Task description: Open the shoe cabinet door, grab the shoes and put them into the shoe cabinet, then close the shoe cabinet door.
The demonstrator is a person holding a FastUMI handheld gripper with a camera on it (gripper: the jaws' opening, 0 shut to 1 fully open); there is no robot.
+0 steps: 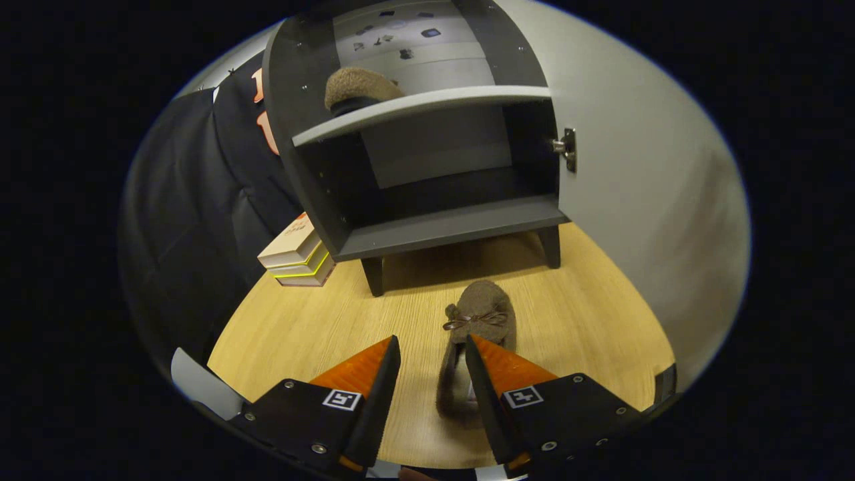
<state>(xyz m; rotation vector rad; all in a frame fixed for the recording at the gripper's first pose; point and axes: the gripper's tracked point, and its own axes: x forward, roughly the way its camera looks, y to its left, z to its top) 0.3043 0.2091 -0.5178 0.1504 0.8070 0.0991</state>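
**Two shoes, one shelved, one under my tongs**

One wide strip of bare wooden floor (320,321) lies between my fingers and the shoe cabinet (427,147), and nothing stands on it but the shoe itself. The cabinet door (641,167) hangs swung open past the cabinet's far side, hinge (566,148) showing at its edge, so the front is clear. The lower compartment (441,194) is dark and bare, its bottom board raised on short legs with a gap beneath. A stack of books (299,257) sits on the floor just beside the cabinet's other corner, against the black cloth wall (194,200).

My gripper (433,361) is parted a moderate way, wider than the shoe. The brown slipper (475,334) lies on the floor partly between my fingers, its heel end close against the inner face of one finger (491,387); the other finger (377,381) stands apart from it with floor showing between. I cannot tell whether the near finger truly touches it. Nothing is gripped.

The slipper is fuzzy brown, with a small bow across the top, its toe pointing toward the cabinet. Its mate (357,90), the same brown fuzz, rests on the upper shelf (427,107).
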